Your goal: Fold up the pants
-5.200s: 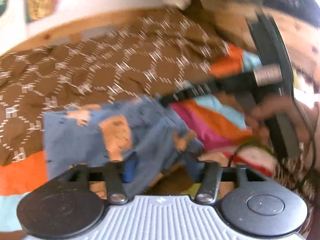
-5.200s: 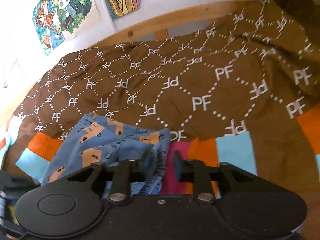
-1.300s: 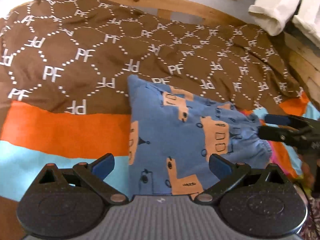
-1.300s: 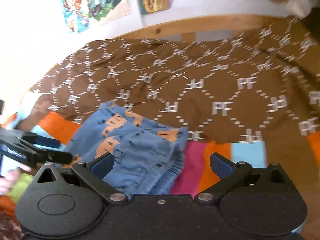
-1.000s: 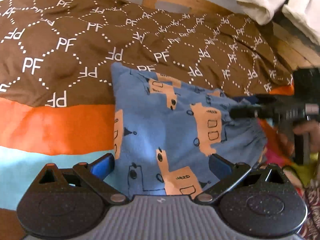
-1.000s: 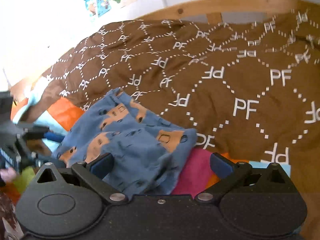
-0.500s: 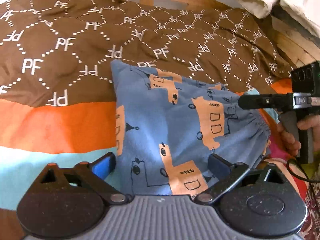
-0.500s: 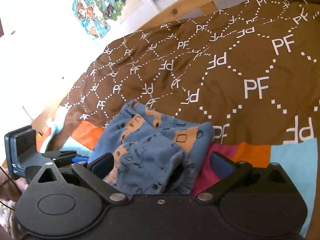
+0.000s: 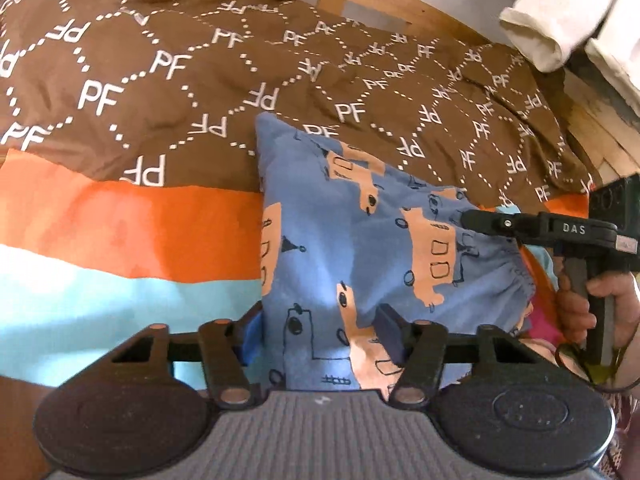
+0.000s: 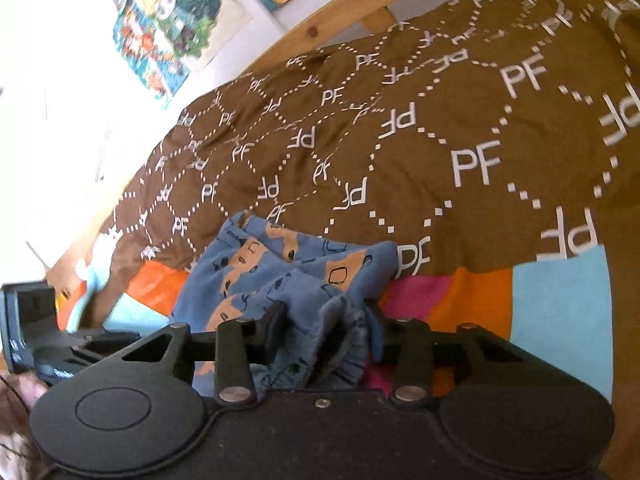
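left gripper (image 9: 320, 334): jaws have just been closing and stand about half open. the near edge of the pants (image 9: 360, 248) lies between its fingers; whether the blue pads press the cloth i cannot tell.
pants: blue with orange vehicle prints, folded into a small bundle. they lie on the striped sheet (image 9: 120, 232), with the far corner over the edge of the brown blanket (image 9: 160, 60).
right gripper (image 10: 328, 332): jaws have just been closing, now under half open. the gathered waistband end of the pants (image 10: 296, 280) bunches between its fingers (image 10: 274, 326), and both pads look to touch the cloth; a firm pinch is not clear.
right hand (image 9: 592, 304): seen from the left wrist, wrapped round the right gripper's handle at the waistband side.
wall: posters (image 10: 168, 28) above the wooden bed frame (image 10: 320, 28).
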### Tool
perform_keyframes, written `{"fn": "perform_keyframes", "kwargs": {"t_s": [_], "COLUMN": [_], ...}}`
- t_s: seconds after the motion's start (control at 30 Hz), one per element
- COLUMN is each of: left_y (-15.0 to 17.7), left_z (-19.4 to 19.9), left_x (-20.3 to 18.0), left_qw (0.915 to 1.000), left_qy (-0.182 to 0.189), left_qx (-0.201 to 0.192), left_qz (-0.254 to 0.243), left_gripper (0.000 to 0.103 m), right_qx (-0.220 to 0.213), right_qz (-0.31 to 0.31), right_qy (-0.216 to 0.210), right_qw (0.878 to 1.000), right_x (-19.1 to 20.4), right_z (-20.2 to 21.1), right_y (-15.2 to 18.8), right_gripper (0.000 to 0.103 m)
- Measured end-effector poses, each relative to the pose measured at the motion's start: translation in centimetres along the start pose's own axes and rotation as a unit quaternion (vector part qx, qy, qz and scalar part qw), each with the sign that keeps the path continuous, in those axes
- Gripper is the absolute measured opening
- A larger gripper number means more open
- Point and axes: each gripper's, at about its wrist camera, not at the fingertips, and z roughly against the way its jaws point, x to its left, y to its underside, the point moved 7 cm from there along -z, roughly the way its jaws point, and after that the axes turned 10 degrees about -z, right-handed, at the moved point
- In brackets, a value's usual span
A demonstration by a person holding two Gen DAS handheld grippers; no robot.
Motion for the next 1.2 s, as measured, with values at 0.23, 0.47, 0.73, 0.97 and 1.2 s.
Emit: {"fn": "perform_keyframes", "kwargs": {"t_s": [0.23, 0.47, 0.73, 0.97, 1.2], "left_y": [0.1, -0.6, -1.9, -4.2, -8.6], "left_z": [0.2, 0.7, 2.5, 3.4, 3.8], "left_x": [1.1, 0.0, -1.3, -3.6, -4.5], "left_qw": [0.9995, 0.9998, 0.9996, 0.9986, 0.995], "left_qy": [0.002, -0.005, -0.015, -0.048, -0.044], "left_qx": [0.005, 0.009, -0.004, -0.018, -0.08], "left_qz": [0.031, 0.018, 0.023, -0.013, -0.04], "left_gripper": [0.036, 0.018, 0.016, 0.016, 0.015], "right_qx": [-0.005, -0.013, -0.041, -0.077, -0.123], "right_qz": [-0.024, 0.018, 0.123, 0.236, 0.283], "right_qy": [0.002, 0.029, 0.076, 0.121, 0.138], "right_qw": [1.0, 0.999, 0.989, 0.961, 0.941], "right_x": [-0.5, 0.8, 4.7, 7.9, 9.6], "right_z": [0.3, 0.6, 2.6, 3.8, 4.6], "right_y": [-0.2, 0.0, 0.6, 1.3, -2.9], "right_gripper": [0.032, 0.024, 0.021, 0.02, 0.019]}}
